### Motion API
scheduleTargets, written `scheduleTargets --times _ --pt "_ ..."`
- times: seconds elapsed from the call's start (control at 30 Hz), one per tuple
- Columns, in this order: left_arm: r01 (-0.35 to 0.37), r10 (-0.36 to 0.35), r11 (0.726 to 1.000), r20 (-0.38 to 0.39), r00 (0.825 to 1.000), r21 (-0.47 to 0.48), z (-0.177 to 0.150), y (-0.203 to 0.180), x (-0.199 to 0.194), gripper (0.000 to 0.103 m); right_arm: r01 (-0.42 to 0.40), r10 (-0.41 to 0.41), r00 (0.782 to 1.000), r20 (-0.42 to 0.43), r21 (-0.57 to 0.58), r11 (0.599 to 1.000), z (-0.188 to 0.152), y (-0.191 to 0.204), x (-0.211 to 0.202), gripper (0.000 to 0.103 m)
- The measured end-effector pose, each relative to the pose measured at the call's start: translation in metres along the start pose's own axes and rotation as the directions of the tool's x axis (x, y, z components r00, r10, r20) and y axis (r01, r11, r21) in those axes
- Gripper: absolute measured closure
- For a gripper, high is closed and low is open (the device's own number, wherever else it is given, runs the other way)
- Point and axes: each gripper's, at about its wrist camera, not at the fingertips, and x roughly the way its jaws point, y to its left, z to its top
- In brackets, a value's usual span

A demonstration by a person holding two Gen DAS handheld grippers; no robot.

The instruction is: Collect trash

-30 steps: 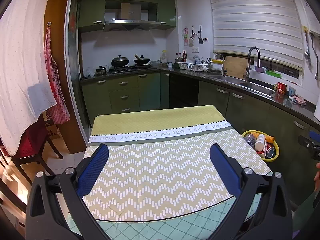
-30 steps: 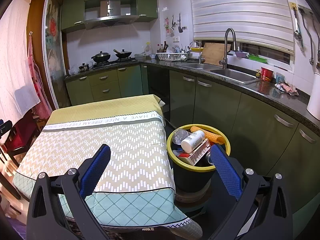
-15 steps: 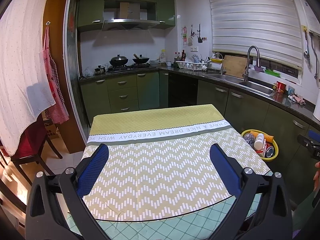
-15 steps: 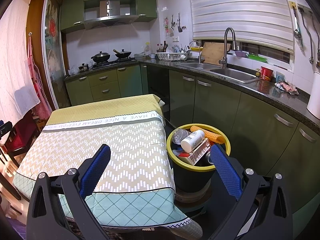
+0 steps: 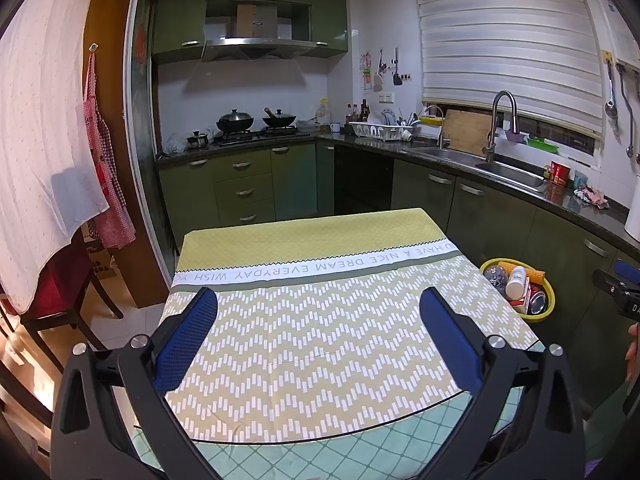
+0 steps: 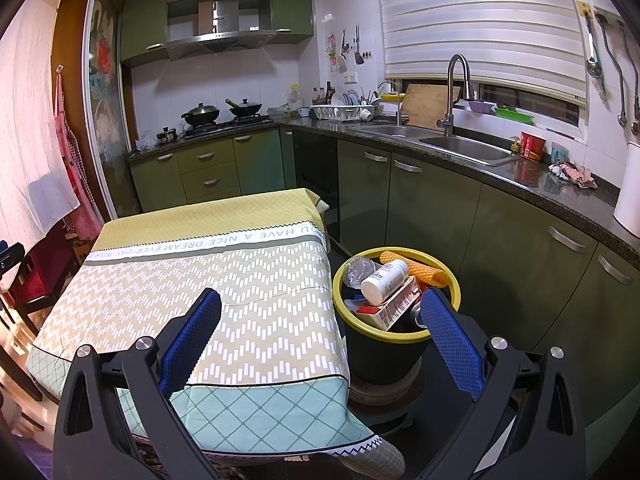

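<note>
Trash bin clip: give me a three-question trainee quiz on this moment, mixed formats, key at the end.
1. True or false: the left gripper holds trash.
2. Which lies on top in the trash bin? A white bottle; B banana; C cup.
3. Fill in: the bin stands between the table and the ____.

Key: 1 false, both it and the right gripper are open and empty; 2 A; 3 cabinets.

Yellow-rimmed black bin [image 6: 400, 354], chevron-patterned tablecloth [image 5: 320, 332]

Bright, even indoor light; both views sharp, strong fisheye bending and dark vignetting at the corners.
</note>
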Motion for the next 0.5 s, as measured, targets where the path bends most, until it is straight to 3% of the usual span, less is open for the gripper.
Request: scheduleTargets --times 0.5 --pt "0.015 -0.015 1.0 0.003 1.0 0.004 0.0024 -0.002 -0.0004 0.007 -0.001 0.001 1.0 0.001 0.002 1.0 -0.0006 -0.0003 0.0002 0.005"
